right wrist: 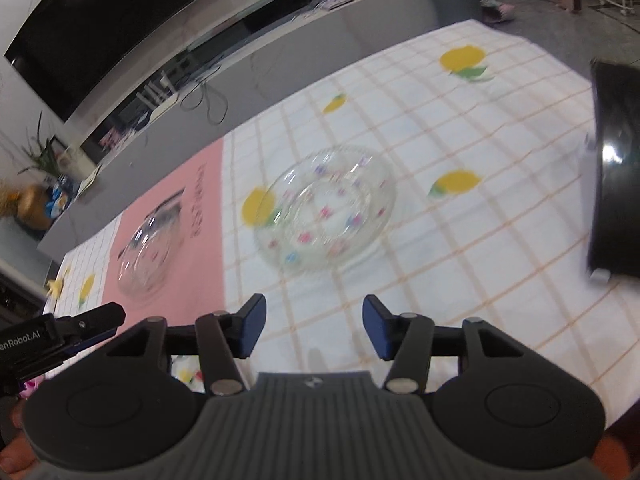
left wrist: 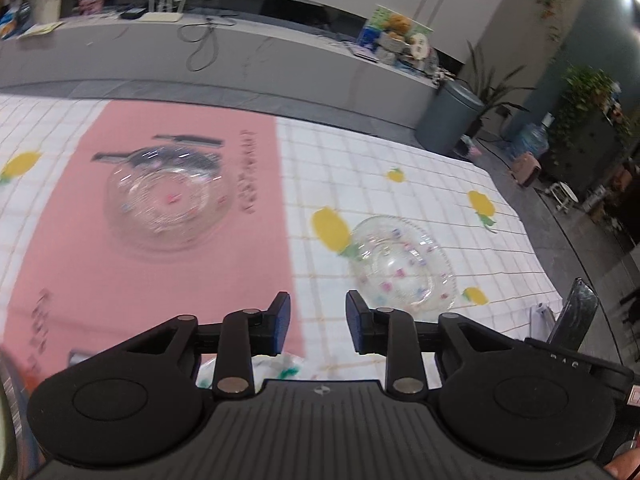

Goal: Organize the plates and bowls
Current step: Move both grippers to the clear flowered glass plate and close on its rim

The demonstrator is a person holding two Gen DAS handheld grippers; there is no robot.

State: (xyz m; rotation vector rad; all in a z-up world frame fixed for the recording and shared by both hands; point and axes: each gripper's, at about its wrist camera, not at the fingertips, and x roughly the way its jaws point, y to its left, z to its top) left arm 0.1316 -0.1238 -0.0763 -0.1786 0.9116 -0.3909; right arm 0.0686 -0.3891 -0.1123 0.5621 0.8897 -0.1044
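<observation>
A: Nearest first, what are the fingers doing?

B: Both pairs are spread with nothing between them. The left gripper [left wrist: 318, 322] hangs over the table [left wrist: 400, 152], just where the pink mat [left wrist: 80, 240] meets the checked cloth. The right gripper [right wrist: 314, 330] is over bare cloth.

A: And the dishes?

B: The flower-printed glass plate [right wrist: 324, 210] lies flat just beyond the right fingers, and ahead and to the right of the left ones. The clear glass bowl [left wrist: 168, 204] sits farther off on the mat, ahead and left of the left fingers. The two are well apart, neither held.

A: Risks?

B: Glass is slick, and the plate's low rim gives little to pinch; I'd guess a shallow grip could let it slide out or chip. A dark upright object [right wrist: 616, 168] stands right of the plate, so a wide swing might knock it. The views are blurred, so edges are hard to judge.
</observation>
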